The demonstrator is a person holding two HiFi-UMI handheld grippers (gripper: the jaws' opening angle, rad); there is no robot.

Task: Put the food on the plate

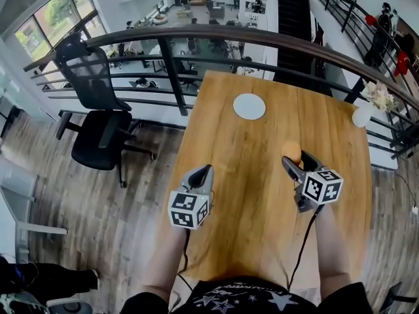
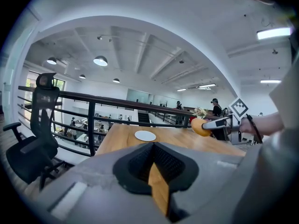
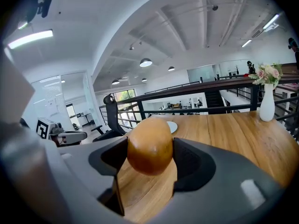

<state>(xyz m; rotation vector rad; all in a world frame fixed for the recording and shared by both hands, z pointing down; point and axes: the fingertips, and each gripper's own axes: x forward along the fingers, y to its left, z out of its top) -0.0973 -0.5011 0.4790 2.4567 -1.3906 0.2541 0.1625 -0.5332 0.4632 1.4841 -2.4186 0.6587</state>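
Clamping a probable bun (image 3: 150, 143), barely seen overhead, are right tongs (image 1: 295, 157); left tongs (image 2: 153, 146) closed.

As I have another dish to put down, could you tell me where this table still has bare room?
Most of the table is bare: the stretch between the plate at the far middle and the left gripper, plus the near edge. Busier: the vase at the far right corner, and the right gripper holding the food right of centre.

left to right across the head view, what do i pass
office chair -> left gripper -> plate -> round orange food -> vase
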